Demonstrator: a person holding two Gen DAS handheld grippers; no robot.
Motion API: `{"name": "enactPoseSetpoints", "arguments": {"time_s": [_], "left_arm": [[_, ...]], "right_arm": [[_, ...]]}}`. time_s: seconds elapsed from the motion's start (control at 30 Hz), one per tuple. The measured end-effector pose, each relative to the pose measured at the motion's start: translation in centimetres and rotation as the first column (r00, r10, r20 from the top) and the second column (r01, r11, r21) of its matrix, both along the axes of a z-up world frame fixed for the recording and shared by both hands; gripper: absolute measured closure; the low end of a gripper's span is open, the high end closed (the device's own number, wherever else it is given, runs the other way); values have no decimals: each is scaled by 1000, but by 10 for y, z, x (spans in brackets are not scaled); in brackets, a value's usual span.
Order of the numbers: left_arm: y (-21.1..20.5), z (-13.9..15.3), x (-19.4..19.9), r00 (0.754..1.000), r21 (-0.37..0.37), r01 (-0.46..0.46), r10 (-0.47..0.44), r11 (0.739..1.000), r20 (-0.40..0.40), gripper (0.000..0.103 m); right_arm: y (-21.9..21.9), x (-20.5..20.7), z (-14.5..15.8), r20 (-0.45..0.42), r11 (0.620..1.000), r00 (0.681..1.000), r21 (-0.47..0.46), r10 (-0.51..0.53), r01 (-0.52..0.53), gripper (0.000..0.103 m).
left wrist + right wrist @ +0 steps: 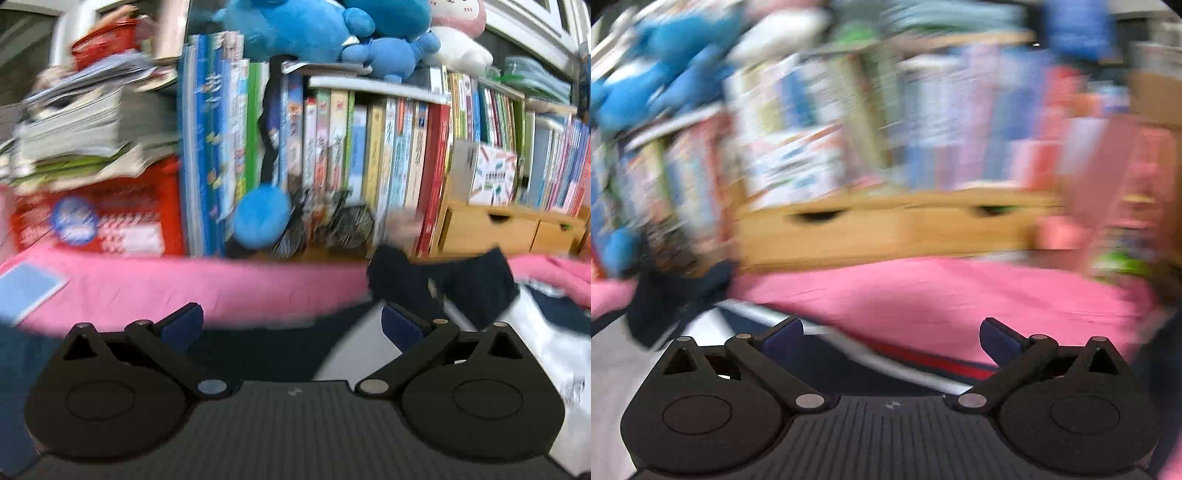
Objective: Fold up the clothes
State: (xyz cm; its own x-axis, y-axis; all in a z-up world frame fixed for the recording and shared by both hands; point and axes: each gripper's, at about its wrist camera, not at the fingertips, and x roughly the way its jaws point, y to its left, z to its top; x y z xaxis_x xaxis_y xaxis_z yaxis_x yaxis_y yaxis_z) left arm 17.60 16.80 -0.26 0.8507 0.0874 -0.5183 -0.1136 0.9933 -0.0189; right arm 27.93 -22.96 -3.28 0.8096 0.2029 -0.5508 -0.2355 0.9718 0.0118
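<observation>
A navy and white garment (461, 288) lies on the pink cloth-covered surface (184, 288), with a bunched navy part standing up at the right. My left gripper (291, 325) hovers over the garment's near navy part, jaws wide apart and nothing pressed between the blue pads (183, 325). In the blurred right wrist view the same garment (676, 302) shows navy at the left, with a white and red striped edge (923, 358) running under my right gripper (892, 339). That gripper is open and holds nothing.
A packed bookshelf (369, 147) with blue plush toys (295, 29) on top stands right behind the surface. Wooden drawers (886, 229) sit at its base. A paper stack on a red box (92, 221) stands at the left, and a light blue booklet (26, 288) lies near it.
</observation>
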Motion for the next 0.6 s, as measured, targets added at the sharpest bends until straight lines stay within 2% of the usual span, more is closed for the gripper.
{"name": "enactPoseSetpoints", "arguments": {"time_s": [0.07, 0.13, 0.17, 0.2, 0.27, 0.4, 0.47, 0.5, 0.53, 0.57, 0.6], "left_arm": [[3, -4, 27, 990, 21, 128, -126, 992, -63, 0], [5, -13, 36, 961, 65, 262, -254, 963, -113, 0], [6, -18, 38, 945, 98, 313, -298, 945, -137, 0], [7, -24, 42, 942, 144, 315, -290, 938, -169, 0], [14, -35, 50, 940, 190, 303, -259, 934, -223, 0], [38, -48, 53, 923, 123, 337, -301, 933, -241, 0], [44, -51, 53, 918, 116, 356, -324, 927, -229, 0], [45, -52, 53, 917, 112, 361, -330, 926, -223, 0], [46, -53, 52, 916, 108, 366, -337, 925, -217, 0], [46, -55, 55, 920, 95, 356, -331, 930, -207, 0], [45, -57, 57, 925, 81, 345, -324, 935, -197, 0]], "right_arm": [[35, 14, -14, -44, 994, 994, -37, 101, -103, 0], [65, 26, -27, -71, 979, 981, -93, 178, -184, 0], [74, 32, -34, -77, 972, 981, -141, 178, -188, 0], [83, 37, -40, -84, 964, 981, -186, 177, -190, 0], [93, 49, -52, -96, 957, 982, -230, 161, -179, 0], [78, 58, -59, -140, 983, 977, -60, 163, -172, 1], [81, 54, -60, -125, 979, 975, -63, 185, -194, 7], [80, 54, -60, -115, 978, 975, -61, 191, -199, 15], [80, 54, -59, -104, 977, 975, -61, 196, -203, 31], [81, 52, -57, -90, 979, 978, -70, 187, -194, 42], [84, 49, -55, -76, 979, 981, -82, 180, -186, 63]]}}
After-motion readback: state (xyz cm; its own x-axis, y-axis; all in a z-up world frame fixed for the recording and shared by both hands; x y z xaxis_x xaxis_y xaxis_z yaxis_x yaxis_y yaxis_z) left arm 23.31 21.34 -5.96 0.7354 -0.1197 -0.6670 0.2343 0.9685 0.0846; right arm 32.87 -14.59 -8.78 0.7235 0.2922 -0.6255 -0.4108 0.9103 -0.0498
